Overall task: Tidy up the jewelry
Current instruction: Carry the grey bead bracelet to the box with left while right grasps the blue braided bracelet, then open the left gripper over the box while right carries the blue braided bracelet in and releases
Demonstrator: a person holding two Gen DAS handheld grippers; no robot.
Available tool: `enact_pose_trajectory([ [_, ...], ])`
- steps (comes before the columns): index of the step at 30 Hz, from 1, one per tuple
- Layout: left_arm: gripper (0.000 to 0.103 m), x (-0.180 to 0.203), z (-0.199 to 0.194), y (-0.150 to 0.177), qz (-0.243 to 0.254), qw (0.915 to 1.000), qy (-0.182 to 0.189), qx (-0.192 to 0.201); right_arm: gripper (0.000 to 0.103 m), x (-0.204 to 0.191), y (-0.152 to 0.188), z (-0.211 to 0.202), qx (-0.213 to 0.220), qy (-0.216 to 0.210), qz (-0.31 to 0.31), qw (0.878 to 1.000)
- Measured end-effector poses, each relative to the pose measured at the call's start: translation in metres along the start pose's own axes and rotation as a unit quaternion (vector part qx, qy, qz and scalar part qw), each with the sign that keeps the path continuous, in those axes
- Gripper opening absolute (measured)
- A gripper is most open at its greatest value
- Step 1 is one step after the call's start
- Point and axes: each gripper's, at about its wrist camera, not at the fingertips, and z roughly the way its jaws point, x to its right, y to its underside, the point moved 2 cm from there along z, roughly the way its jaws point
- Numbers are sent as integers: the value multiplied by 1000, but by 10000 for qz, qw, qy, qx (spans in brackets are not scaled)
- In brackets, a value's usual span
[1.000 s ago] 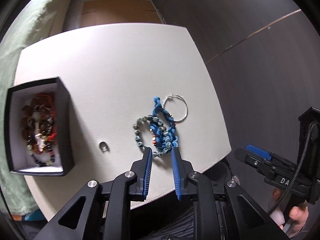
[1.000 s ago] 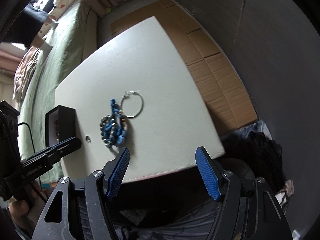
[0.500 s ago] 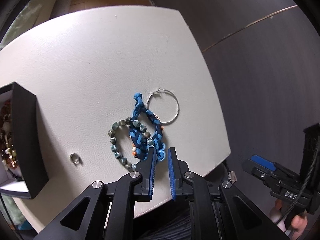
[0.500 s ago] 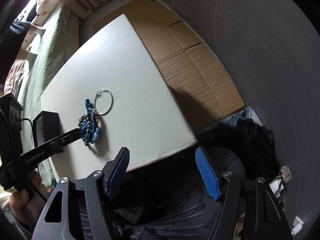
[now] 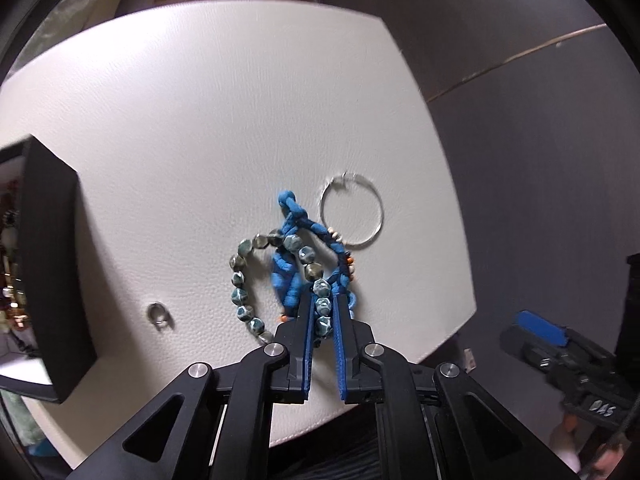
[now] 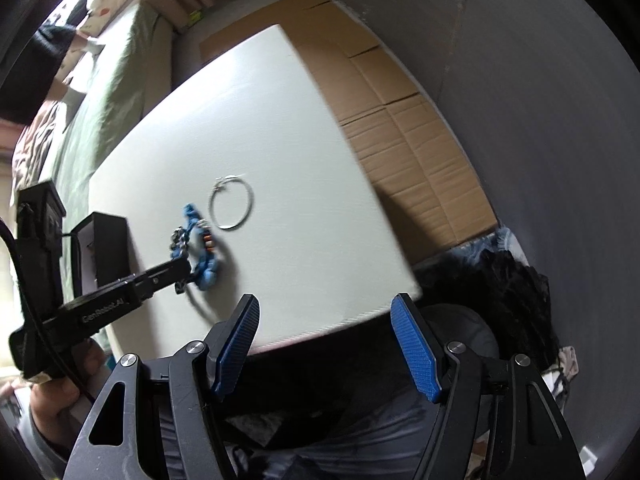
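My left gripper (image 5: 323, 304) is shut on a grey-blue beaded bracelet (image 5: 244, 280), whose beads sit between the blue pads. The bracelet lies tangled with a blue braided cord bracelet (image 5: 290, 240) on the white table (image 5: 200, 120). A thin silver hoop (image 5: 352, 216) lies just right of them. A small silver ring (image 5: 158, 314) lies to the left. A black jewelry box (image 5: 52, 272) holding several pieces stands at the left edge. My right gripper (image 6: 326, 344) is open and empty, off the table's near edge; the left gripper (image 6: 182, 276) shows there too.
Flattened cardboard (image 6: 400, 92) covers the floor beyond the table's right side. A green bedspread (image 6: 104, 92) lies to the left. Dark clothing (image 6: 508, 292) is piled at the right. The table's near edge (image 5: 400, 360) is just below the left gripper.
My left gripper moved forward over the bracelets and closed from open onto the beaded bracelet. The right gripper drew back and swung, staying open.
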Motion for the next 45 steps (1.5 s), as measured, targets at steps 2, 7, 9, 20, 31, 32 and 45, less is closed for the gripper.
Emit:
enact_pose_trajectory([
  [2, 9, 0, -5, -2, -27, 10000, 37, 78, 68, -8, -1, -1, 30, 21, -126, 9999],
  [7, 9, 1, -14, -1, 5, 9998, 17, 204, 68, -14, 0, -2, 46, -105, -105, 9999],
  [9, 9, -1, -22, 0, -3, 9996, -6, 277, 68, -16, -1, 0, 49, -131, -108, 9998],
  [20, 9, -23, -78, 2, -51, 9973, -83, 725, 57, -57, -11, 26, -146, -542, -213, 9982],
  [31, 9, -64, -128, 9, -349, 9934, -154, 1086, 38, -115, -13, 66, -508, -639, -711, 9941],
  [32, 9, -68, -134, 10, -392, 9926, -177, 1134, 38, -121, -13, 68, -509, -628, -789, 9936],
  [45, 9, -113, -169, 20, -747, 9862, -349, 1433, 11, -145, -21, 78, -342, -287, -1044, 9935],
])
